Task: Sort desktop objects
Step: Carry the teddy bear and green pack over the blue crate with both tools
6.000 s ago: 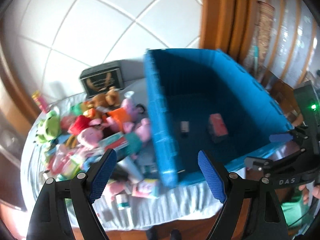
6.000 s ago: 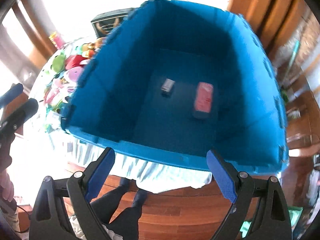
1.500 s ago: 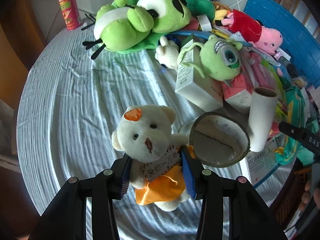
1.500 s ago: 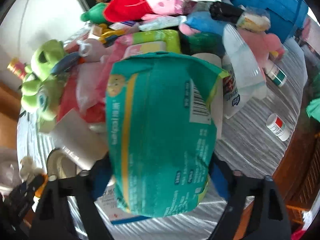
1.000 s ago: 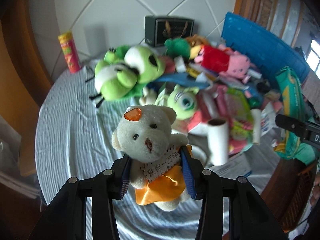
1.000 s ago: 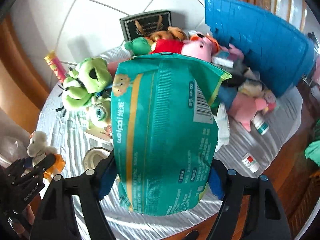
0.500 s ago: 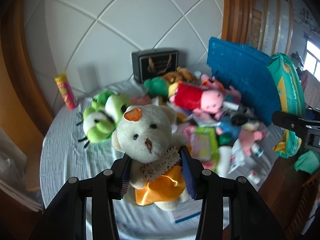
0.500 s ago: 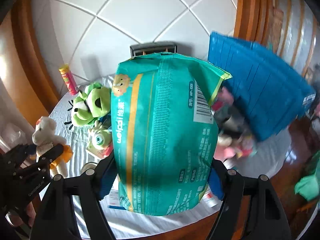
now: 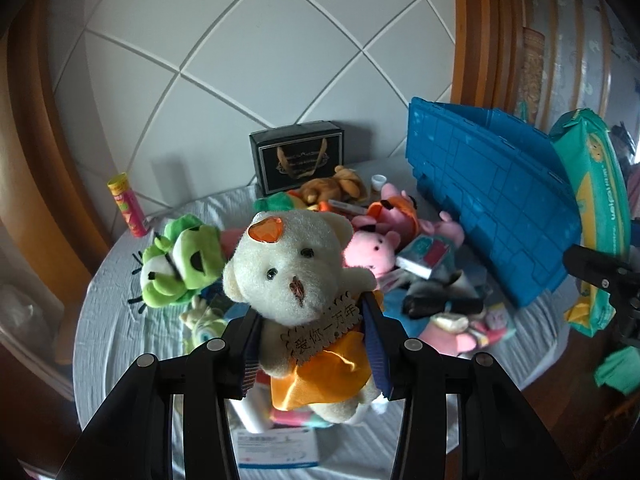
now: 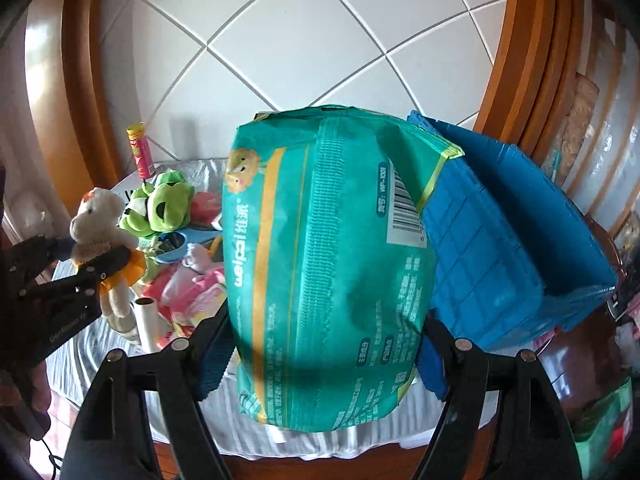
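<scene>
Left gripper (image 9: pixel 312 336) pinching a teddy bear (image 9: pixel 296 276), right gripper (image 10: pixel 324 356) clamping a green packet (image 10: pixel 328 264), both now lifted higher above toys; blue crate (image 9: pixel 492 208) at three o'clock.

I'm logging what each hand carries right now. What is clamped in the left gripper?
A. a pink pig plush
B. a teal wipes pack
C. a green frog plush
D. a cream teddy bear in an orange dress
D: in the left wrist view the left gripper has its blue pads pressed on both sides of the cream teddy bear, while the teal wipes pack sits in the right gripper.
</scene>
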`<control>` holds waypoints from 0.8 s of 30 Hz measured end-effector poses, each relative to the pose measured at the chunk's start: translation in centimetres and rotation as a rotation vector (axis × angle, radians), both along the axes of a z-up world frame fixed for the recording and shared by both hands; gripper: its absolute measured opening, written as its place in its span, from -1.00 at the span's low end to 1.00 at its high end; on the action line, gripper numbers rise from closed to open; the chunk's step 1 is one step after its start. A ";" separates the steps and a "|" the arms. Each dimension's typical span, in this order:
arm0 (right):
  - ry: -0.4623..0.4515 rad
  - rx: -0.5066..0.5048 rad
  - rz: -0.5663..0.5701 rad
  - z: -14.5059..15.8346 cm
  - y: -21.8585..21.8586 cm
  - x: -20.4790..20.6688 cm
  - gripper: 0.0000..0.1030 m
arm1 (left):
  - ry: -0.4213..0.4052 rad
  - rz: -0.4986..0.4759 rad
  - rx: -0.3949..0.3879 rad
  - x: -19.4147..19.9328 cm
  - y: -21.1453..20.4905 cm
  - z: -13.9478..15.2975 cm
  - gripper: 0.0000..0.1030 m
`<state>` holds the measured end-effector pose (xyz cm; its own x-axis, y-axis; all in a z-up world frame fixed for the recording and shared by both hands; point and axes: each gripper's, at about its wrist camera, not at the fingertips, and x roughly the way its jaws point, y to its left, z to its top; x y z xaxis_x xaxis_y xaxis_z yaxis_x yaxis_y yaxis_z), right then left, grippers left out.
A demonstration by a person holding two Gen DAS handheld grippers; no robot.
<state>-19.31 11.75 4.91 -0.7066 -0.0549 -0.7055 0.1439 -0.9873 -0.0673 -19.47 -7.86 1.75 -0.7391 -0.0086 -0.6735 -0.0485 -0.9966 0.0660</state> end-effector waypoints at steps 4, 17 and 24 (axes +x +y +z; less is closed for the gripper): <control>0.005 -0.029 0.009 0.4 3.3 -1.9 0.48 | 0.007 0.000 -0.016 -2.0 3.1 0.5 -0.15; 0.056 -0.081 -0.037 4.7 15.4 -11.6 0.48 | 0.058 -0.029 0.001 -13.3 11.1 2.9 -0.15; 0.074 -0.068 -0.126 6.4 24.1 -14.9 0.48 | 0.102 -0.072 0.001 -18.3 16.7 6.3 -0.15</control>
